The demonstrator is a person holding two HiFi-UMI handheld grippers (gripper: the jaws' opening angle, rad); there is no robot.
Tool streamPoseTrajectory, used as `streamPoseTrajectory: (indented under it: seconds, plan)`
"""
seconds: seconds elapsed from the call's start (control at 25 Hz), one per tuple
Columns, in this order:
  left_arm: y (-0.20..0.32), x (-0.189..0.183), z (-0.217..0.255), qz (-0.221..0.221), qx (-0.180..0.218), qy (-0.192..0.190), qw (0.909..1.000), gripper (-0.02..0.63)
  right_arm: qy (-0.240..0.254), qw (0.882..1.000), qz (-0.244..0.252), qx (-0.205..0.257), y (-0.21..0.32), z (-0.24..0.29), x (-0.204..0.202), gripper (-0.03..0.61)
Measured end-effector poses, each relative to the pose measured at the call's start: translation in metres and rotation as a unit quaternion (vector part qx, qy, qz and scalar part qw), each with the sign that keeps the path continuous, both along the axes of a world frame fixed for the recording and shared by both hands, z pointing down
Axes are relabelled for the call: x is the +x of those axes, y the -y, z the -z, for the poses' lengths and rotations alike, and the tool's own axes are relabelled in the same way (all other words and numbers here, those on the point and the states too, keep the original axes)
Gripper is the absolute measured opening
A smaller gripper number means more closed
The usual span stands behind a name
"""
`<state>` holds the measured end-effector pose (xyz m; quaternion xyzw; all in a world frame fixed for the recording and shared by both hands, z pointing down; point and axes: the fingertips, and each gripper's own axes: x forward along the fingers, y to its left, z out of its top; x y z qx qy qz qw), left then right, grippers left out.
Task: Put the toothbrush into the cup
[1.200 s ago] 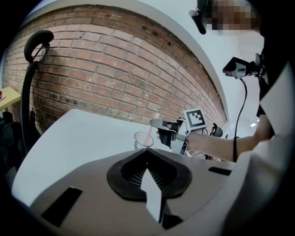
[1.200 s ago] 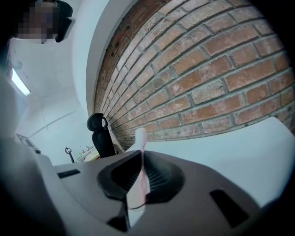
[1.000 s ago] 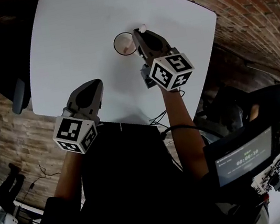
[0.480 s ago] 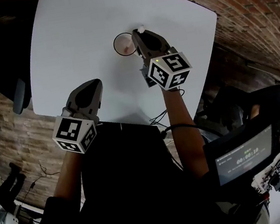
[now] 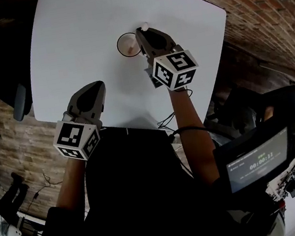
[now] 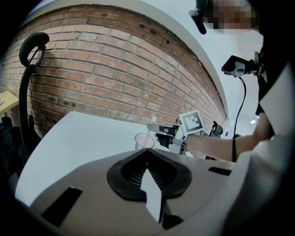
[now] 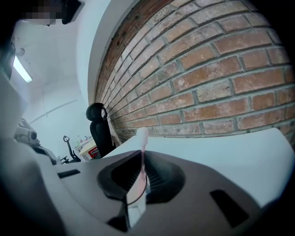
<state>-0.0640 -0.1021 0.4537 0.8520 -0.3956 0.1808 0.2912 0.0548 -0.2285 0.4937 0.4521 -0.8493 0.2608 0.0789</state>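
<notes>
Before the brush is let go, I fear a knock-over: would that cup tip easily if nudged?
Likely light: the cup looks clear and thin-walled. It stands free on the smooth table, the left gripper well away, so a sideways nudge from the toothbrush in the right gripper could probably slide or tip it.

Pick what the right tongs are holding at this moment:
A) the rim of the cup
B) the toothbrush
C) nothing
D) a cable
B: the right gripper view shows the pink toothbrush standing upright, clamped between the jaws of the right tongs, its head pointing up; the cup stands free on the table.
</notes>
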Motion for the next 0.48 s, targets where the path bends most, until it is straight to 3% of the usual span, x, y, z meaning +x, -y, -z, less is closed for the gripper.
streamPoseTrajectory:
  seconds: [0.32,0.4,0.48]
  plan:
    - [0.0016,0.0022,0.0021,-0.002,0.002,-0.002,1.0000,0.005,-0.005,1.000,0.006,0.001,-0.0023,-0.0040,0.0013,0.021]
    - [0.0018,0.0032,0.0017,-0.003,0.002,-0.001,1.0000,0.005,-0.005,1.000,0.012,-0.002,-0.0047,-0.0065,0.0003,0.070]
    - [0.0024,0.0040,0.0017,-0.005,0.004,0.000,1.0000,0.005,-0.009,1.000,0.013,-0.004,-0.0057,-0.0088,0.0005,0.080]
